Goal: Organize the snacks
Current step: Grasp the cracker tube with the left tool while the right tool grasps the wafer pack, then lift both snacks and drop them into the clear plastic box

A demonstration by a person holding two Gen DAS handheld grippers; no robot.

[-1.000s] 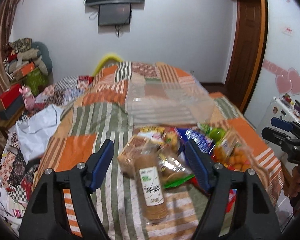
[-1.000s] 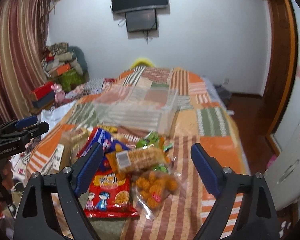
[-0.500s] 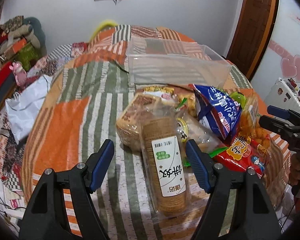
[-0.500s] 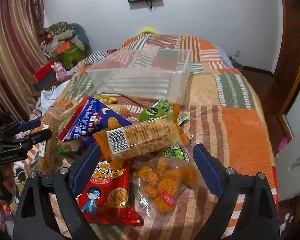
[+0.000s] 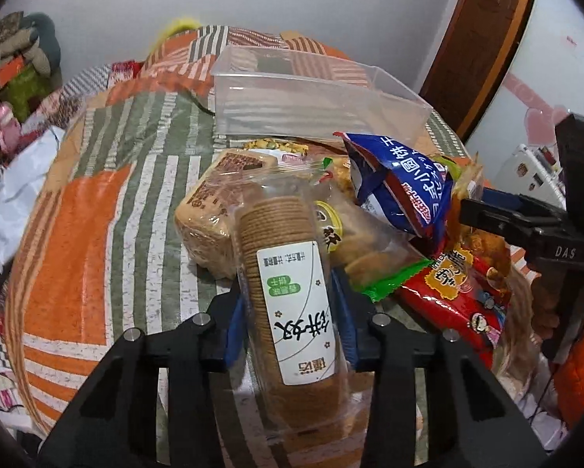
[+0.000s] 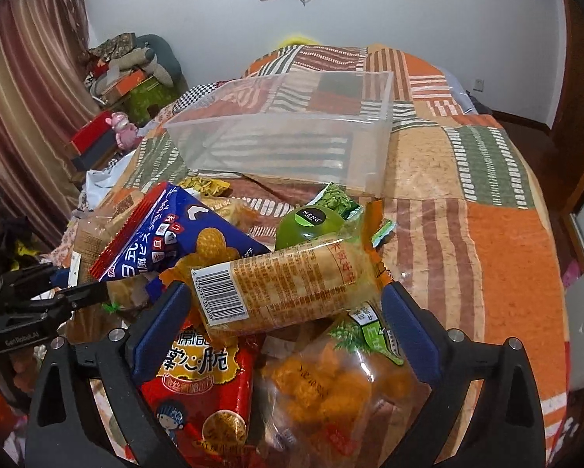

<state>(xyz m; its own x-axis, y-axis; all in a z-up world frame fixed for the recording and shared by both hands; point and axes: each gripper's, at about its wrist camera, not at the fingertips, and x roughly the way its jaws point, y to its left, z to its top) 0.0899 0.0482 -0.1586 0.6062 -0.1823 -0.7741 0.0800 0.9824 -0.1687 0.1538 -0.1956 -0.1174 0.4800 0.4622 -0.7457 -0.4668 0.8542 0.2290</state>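
Observation:
A heap of snack packs lies on the patchwork bed. My left gripper (image 5: 290,304) is shut on a long clear sleeve of round biscuits (image 5: 288,273) with a white label. My right gripper (image 6: 280,327) is open, its blue pads either side of an orange cracker roll (image 6: 276,284) with a barcode, not touching it. Under it lie a red snack bag (image 6: 202,382) and a clear bag of orange puffs (image 6: 331,386). A blue bag (image 6: 167,238) and a green round tub (image 6: 311,222) lie behind. A clear plastic bin (image 6: 292,144) stands empty beyond the heap.
The bed's right side (image 6: 467,214) is bare quilt. Boxes and soft toys (image 6: 128,70) are piled by the curtain at left. A white bag (image 5: 11,195) lies off the bed's left side. A wooden door (image 5: 483,31) is at the right.
Both grippers moved forward and down to the heap. My left gripper closed on the biscuit sleeve. My right gripper came around the cracker roll and stays open.

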